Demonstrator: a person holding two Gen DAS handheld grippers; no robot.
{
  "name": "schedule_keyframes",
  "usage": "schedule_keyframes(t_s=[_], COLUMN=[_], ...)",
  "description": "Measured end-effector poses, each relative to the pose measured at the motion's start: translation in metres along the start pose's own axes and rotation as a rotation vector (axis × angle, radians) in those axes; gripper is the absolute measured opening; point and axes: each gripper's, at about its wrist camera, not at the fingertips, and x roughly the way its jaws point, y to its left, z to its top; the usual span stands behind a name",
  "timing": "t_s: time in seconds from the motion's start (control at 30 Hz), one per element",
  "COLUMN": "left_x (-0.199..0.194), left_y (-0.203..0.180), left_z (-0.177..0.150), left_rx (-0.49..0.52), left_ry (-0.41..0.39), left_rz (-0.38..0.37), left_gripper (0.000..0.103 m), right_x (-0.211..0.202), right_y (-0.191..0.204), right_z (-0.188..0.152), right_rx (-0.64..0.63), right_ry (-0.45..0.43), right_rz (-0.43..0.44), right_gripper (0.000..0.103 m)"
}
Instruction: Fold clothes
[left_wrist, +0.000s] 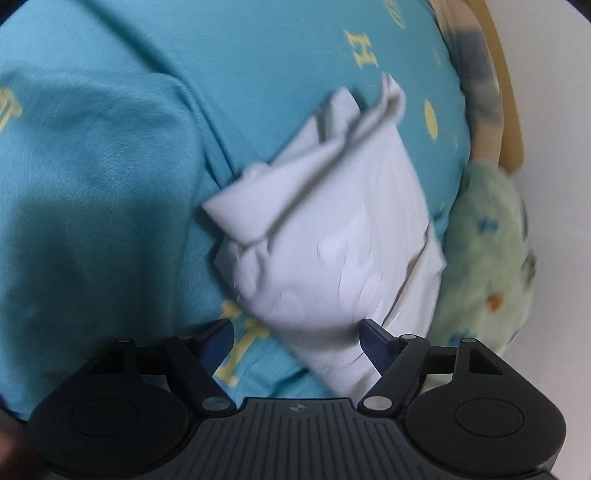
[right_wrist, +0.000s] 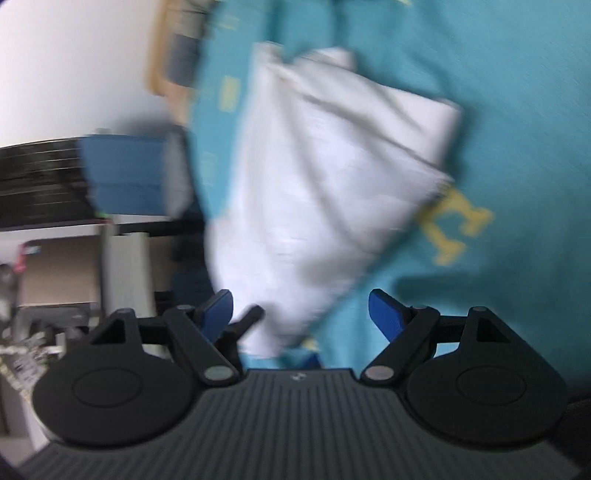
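A teal blanket (left_wrist: 110, 166) with yellow letters covers the bed. A plain white wall (right_wrist: 74, 66) rises behind a wooden headboard (left_wrist: 511, 122). On the far left stand a blue box (right_wrist: 125, 173) and a cardboard box (right_wrist: 59, 273), blurred.

A: Anything readable here?

B: Just yellow letters printed on the teal blanket (left_wrist: 110, 166). There's a clear "H" (left_wrist: 364, 50) up past the far end of the white garment (left_wrist: 332, 229), and another "H" (left_wrist: 242, 343) right by its near corner.

A: Right wrist view?

B: One yellow letter (right_wrist: 456, 230) beside the garment, too blurry to call.
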Motion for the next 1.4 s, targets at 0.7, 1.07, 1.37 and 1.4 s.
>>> schedule_keyframes(t_s=[0.7,1.07,1.37,1.4], left_x=[-0.051,-0.056,0.035,0.046], left_y=[-0.063,-0.208,-0.344,-0.355], left_z=[-0.016,-0.110,-0.235,-0.249], left_rx=[0.129,0.336,0.551,0.573], left_ry=[-0.092,0.007,0.146,0.159], left_rz=[-0.025,-0.076,-0.237,-0.259], left_gripper=[0.020,0.020,0.020,0.020], right_x=[-0.050,-0.210,-0.404,-0.427], right_y=[0.024,0.043,0.091,0.098], right_z=[0.002,0.018,0.116,0.126], right_rx=[-0.115,-0.074,-0.150,-0.164], right_ry=[-0.277,-0.434,-0.731,-0.770], right_rz=[0.039,0.153,0.092,0.088], right_gripper=[0.020,0.020,0.020,0.020])
